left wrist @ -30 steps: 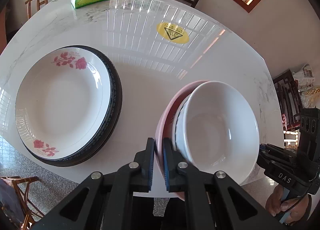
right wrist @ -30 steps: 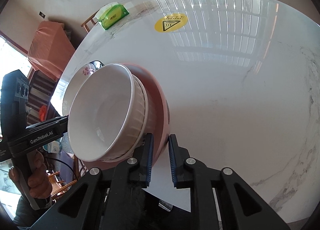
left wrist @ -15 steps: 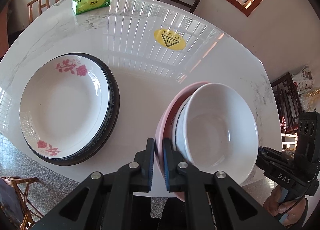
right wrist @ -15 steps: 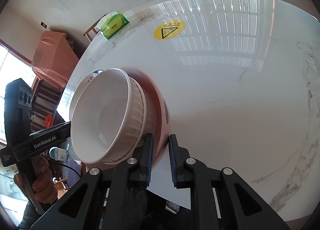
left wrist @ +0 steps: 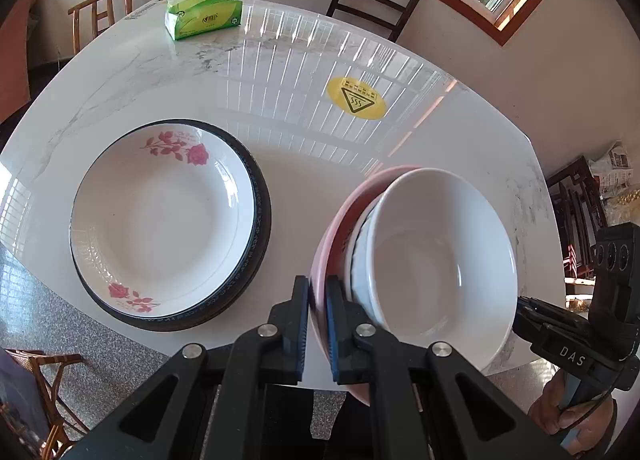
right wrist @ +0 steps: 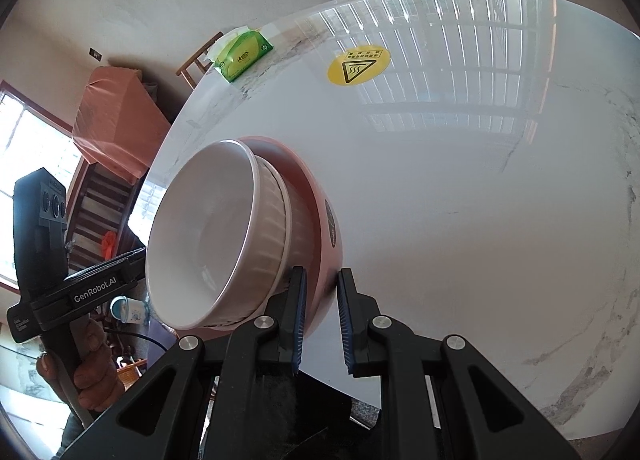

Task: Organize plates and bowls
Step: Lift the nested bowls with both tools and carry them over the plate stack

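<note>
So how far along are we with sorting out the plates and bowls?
Done: the rose plate sits stacked on the black-rimmed plate, and the white bowl is nested in the pink bowl. In hand: the left gripper and right gripper each clamp the pink bowl's rim. Left: setting the bowl stack down on the table.

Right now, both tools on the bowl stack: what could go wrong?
1. Both tools, left tool and right tool, pinch only the pink bowl's rim; the white bowls nested inside sit loose and could slide if tilted.
2. The stack hangs near the table edge; a slip likely means the floor.
</note>
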`<state>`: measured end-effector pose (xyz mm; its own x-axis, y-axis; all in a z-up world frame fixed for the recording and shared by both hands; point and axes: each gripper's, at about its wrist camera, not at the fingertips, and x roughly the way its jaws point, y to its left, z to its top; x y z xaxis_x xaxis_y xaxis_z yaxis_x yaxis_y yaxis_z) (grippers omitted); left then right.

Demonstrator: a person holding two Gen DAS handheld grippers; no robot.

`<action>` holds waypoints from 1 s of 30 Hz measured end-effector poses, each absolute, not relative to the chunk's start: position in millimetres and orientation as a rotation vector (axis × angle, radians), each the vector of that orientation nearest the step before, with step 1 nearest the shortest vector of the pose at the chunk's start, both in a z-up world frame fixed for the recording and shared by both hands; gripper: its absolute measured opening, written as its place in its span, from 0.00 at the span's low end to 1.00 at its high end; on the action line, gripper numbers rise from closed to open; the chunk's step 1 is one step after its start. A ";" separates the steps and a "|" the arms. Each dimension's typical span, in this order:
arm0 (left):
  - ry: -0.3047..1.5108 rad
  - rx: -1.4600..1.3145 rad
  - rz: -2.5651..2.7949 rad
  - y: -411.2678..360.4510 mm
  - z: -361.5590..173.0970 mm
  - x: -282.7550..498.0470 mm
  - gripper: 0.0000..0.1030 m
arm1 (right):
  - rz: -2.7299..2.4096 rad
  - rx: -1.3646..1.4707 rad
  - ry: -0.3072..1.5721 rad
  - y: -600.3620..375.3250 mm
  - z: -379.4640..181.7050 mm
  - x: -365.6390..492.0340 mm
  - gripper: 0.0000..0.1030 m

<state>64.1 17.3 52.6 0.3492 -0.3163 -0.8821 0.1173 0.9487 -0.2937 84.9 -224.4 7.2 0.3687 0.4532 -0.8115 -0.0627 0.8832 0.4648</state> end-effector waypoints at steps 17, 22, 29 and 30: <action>1.127 -0.255 -0.190 85.3 75.1 68.9 0.05 | 0.425 0.340 1.133 -164.5 31.9 106.1 0.16; 1.107 -0.290 -0.162 113.1 81.0 72.4 0.05 | 0.457 0.324 1.128 -142.9 38.7 115.5 0.16; 1.086 -0.331 -0.118 145.5 85.5 79.8 0.05 | 0.499 0.309 1.122 -114.0 44.4 131.5 0.17; 1.085 -0.334 -0.113 149.5 85.2 80.8 0.05 | 0.504 0.312 1.124 -110.5 44.1 133.7 0.17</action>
